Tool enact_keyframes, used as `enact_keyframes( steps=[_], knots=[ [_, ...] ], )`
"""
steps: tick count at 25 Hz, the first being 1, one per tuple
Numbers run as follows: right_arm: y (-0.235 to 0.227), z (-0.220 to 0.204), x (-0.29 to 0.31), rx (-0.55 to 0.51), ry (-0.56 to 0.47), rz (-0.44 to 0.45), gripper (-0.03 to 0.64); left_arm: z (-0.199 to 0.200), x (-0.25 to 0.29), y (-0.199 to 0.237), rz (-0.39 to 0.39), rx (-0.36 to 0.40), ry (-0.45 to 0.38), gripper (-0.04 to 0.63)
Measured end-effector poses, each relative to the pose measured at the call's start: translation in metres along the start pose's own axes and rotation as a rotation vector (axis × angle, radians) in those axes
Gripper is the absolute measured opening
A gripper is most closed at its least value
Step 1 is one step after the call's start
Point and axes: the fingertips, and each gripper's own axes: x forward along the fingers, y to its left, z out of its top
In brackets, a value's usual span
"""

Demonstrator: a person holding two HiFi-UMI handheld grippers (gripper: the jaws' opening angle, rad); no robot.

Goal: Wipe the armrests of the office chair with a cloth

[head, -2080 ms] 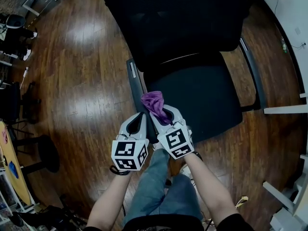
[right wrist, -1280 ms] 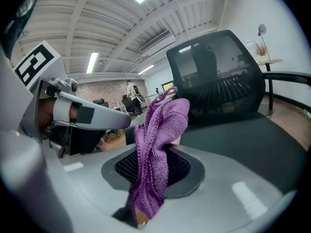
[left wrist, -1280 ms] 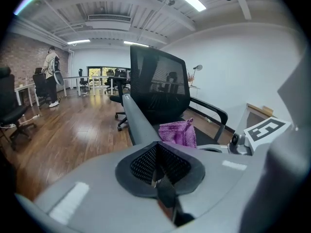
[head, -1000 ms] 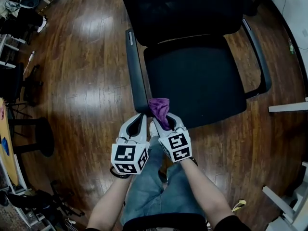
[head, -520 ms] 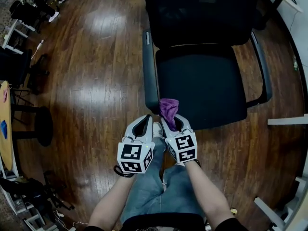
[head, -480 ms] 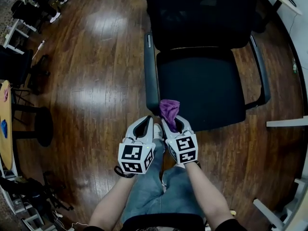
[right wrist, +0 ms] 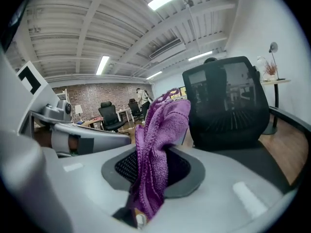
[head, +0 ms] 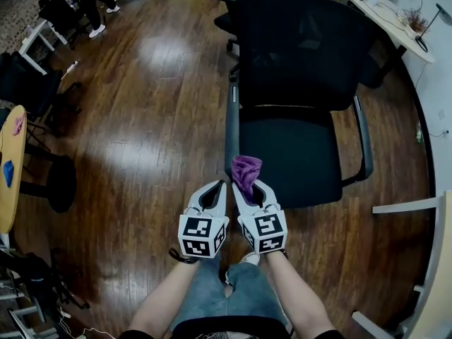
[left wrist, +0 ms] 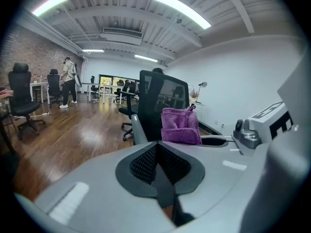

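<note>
A black office chair (head: 300, 62) faces me, with a grey-topped left armrest (head: 231, 129) and a right armrest (head: 364, 143). My right gripper (head: 246, 186) is shut on a purple cloth (head: 245, 168), which sticks up just short of the left armrest's near end. In the right gripper view the purple cloth (right wrist: 158, 144) stands between the jaws with the chair back (right wrist: 226, 98) behind it. My left gripper (head: 215, 189) sits beside the right one, shut and empty. The left gripper view shows the cloth (left wrist: 181, 126) and the armrest (left wrist: 137, 129) ahead.
Wood floor all round. A round yellow table (head: 7, 168) and dark stool (head: 60, 182) stand at the left. White desk frames (head: 409, 210) are at the right, a desk with a plant (head: 381, 6) at the back right. A person (left wrist: 69, 79) stands far off.
The view has pulled back and tilted up, so the whole chair shows. Both grippers and the cloth have come back off the left armrest's near end.
</note>
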Motion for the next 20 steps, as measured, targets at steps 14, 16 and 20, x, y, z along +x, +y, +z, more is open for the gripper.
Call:
enact_keyframes(
  steps=[14, 16, 20],
  knots=[
    [0.052, 0.035, 0.090, -0.004, 0.011, -0.074, 0.098, 0.033, 0.012, 0.107, -0.073, -0.018, 0.010, 0.005],
    [0.053, 0.043, 0.114, 0.003, 0.013, -0.112, 0.098, 0.040, 0.021, 0.125, -0.105, -0.024, 0.017, 0.005],
    [0.057, 0.060, 0.161, 0.033, 0.001, -0.210, 0.098, 0.054, 0.035, 0.163, -0.175, -0.014, 0.035, 0.005]
  ],
)
